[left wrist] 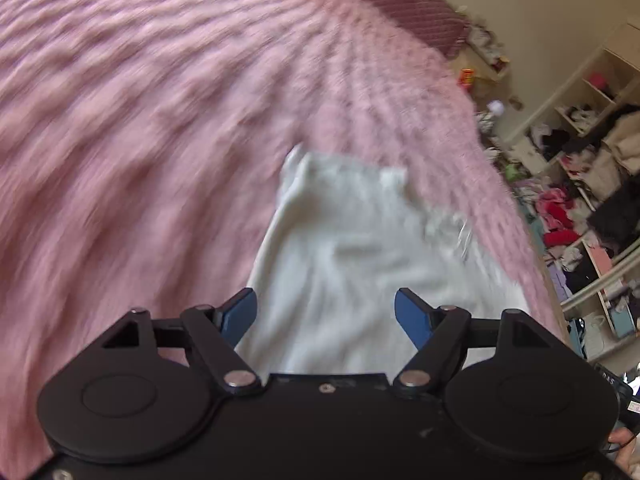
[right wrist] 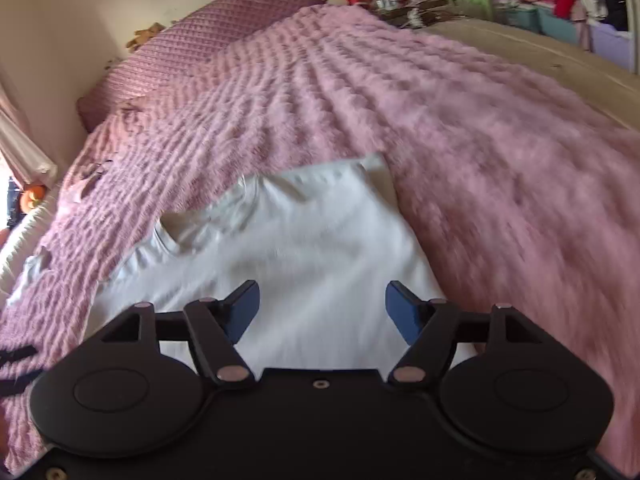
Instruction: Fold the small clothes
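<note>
We see both hand-held grippers, left and right, released above an unlabelled white garment; no writing is legible.

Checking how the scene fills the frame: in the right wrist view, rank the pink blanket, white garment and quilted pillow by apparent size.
1. pink blanket
2. white garment, though nearness to the camera enlarges it
3. quilted pillow, farthest away

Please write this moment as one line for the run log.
scene: white garment flat on pink blanket | left tool: open, empty | right tool: open, empty | fold: not visibly started
</note>
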`<state>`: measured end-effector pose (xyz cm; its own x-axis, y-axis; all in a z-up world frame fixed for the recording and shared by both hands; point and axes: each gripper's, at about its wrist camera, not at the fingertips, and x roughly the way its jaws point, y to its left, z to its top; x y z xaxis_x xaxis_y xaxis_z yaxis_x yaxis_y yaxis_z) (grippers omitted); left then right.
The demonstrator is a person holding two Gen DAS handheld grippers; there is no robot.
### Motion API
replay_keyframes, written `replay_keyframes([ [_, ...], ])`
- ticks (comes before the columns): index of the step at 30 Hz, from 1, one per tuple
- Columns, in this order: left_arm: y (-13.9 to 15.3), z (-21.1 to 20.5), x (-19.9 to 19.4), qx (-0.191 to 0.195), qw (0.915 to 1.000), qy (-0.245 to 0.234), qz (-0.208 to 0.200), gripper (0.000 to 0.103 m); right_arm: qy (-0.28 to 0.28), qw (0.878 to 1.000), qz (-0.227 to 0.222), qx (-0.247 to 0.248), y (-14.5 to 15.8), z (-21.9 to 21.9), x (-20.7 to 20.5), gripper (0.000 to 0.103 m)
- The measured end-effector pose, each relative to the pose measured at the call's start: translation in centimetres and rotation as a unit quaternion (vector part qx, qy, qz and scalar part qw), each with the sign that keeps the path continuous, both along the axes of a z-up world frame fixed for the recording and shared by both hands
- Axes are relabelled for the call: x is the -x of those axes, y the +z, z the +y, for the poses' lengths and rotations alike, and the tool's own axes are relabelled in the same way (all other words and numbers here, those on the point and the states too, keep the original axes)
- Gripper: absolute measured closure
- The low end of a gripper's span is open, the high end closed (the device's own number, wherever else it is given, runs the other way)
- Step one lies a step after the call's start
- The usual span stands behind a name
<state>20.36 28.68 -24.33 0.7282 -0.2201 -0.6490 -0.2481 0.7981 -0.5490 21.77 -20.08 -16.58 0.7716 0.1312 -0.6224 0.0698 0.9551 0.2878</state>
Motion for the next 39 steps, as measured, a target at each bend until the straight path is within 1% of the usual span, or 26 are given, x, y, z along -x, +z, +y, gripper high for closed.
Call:
replay_keyframes([
  [3, -2.2, -0.7, 4.4, 0.032, 0.9989, 0.026, 0.023, 0.025, -0.036, 0.999, 0.013, 0.022, -0.6, 1.3, 2.7, 0.033],
  [5, -3.7, -1.2, 6.3, 0.055, 0.9968, 0.051, 0.028, 0.025, -0.06, 0.998, 0.005, 0.027, -1.1, 2.0, 4.3, 0.033],
  [7, -5.0, -1.6, 7.3, 0.077, 0.994, 0.072, 0.03, 0.025, -0.09, 0.995, -0.001, 0.046, -1.7, 2.6, 5.4, 0.033],
  [9, -5.7, -1.9, 7.3, 0.082, 0.9929, 0.084, 0.02, 0.025, -0.096, 0.994, -0.001, 0.053, -2.1, 3.1, 5.8, 0.033],
  [12, -6.5, -1.9, 6.6, 0.072, 0.9927, 0.094, 0.021, 0.025, -0.092, 0.993, 0.002, 0.069, -2.4, 3.7, 5.7, 0.033],
  [16, -7.8, -1.4, 5.4, 0.08, 0.9892, 0.122, 0.018, 0.025, -0.099, 0.993, 0.008, 0.064, -2.8, 3.7, 5.7, 0.033],
  [19, -8.4, -1.1, 5.2, 0.112, 0.9835, 0.142, 0.003, 0.013, -0.114, 0.991, 0.015, 0.063, -3.0, 3.8, 6.0, 0.033],
  [21, -8.7, -1.1, 5.1, 0.118, 0.9808, 0.155, -0.002, 0.013, -0.121, 0.991, 0.019, 0.061, -3.2, 3.8, 6.2, 0.033],
  [25, -8.5, -1.5, 4.6, 0.109, 0.9809, 0.161, -0.002, 0.013, -0.125, 0.99, 0.026, 0.058, -3.4, 3.8, 6.2, 0.033],
  [28, -8.3, -1.6, 4.2, 0.103, 0.9812, 0.163, 0.002, 0.015, -0.127, 0.99, 0.031, 0.06, -3.5, 3.9, 6.1, 0.033],
  [33, -8.5, -1.2, 4.1, 0.122, 0.9747, 0.187, 0.001, 0.021, -0.132, 0.989, 0.04, 0.053, -3.8, 3.8, 5.9, 0.033],
  [36, -8.5, -1.0, 4.2, 0.127, 0.9732, 0.192, 0.002, 0.024, -0.131, 0.989, 0.043, 0.05, -3.9, 3.7, 5.9, 0.033],
  [39, -8.2, -1.1, 4.1, 0.117, 0.9743, 0.192, 0.006, 0.042, -0.132, 0.989, 0.045, 0.048, -4.0, 3.7, 5.9, 0.033],
])
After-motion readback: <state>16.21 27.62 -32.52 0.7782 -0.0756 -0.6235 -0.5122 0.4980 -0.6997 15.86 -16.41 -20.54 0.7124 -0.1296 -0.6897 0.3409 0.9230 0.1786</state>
